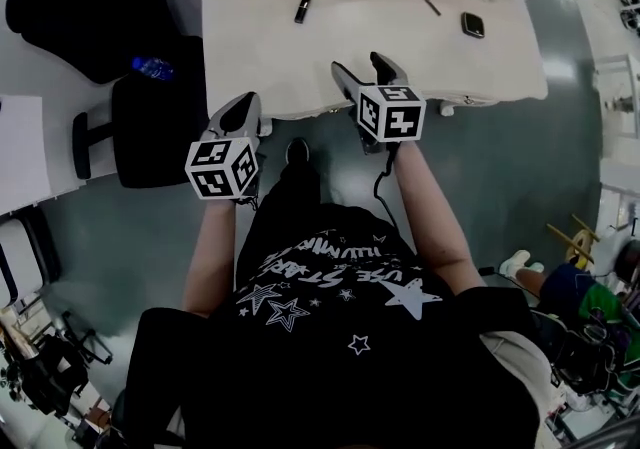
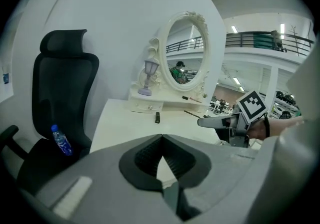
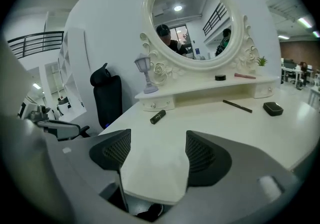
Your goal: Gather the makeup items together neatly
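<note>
makeup items [image 1: 302, 8] well apart on tabletop [image 1: 330, 47]; at near edge, right gripper [image 1: 366, 67] apart, left gripper [image 1: 245, 107] together

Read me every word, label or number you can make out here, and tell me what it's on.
"USE STAR": white print on the black T-shirt, the rest unclear; the curved line above it is too blurred to read.
Water bottle label: too small to read.
Marker cubes: black-and-white squares only, no words.
</note>
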`<control>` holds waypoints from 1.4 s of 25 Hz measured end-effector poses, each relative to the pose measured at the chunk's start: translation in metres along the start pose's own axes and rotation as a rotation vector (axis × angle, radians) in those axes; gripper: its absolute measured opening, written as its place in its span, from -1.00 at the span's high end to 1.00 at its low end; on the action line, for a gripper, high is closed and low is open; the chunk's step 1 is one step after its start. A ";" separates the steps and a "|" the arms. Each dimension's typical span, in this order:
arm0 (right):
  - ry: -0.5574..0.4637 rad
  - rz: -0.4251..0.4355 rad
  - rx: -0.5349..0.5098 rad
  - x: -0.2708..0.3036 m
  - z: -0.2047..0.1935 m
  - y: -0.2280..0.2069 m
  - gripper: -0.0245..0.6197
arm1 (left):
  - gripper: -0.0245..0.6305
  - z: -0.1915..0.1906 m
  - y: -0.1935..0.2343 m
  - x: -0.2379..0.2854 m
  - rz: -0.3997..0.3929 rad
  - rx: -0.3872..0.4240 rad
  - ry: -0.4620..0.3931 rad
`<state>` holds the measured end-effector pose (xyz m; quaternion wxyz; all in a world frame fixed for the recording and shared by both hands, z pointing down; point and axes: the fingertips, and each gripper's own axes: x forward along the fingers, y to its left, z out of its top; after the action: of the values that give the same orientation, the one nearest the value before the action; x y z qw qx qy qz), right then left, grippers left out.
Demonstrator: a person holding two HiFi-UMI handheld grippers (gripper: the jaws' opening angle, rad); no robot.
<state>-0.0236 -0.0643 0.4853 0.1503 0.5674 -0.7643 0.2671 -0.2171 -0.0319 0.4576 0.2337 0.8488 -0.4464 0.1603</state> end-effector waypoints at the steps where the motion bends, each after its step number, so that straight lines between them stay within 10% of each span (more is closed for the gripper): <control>1: 0.005 0.001 -0.003 0.010 0.006 0.003 -0.21 | 0.93 0.005 0.006 0.005 0.000 -0.005 0.001; 35: 0.223 -0.256 0.011 0.192 0.025 0.011 0.21 | 0.93 0.039 0.097 0.095 -0.095 -0.017 0.126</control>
<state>-0.0921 -0.2277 0.5646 0.2637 0.6280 -0.6627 0.3114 -0.2433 -0.1655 0.4955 0.2756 0.8553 -0.3913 0.1982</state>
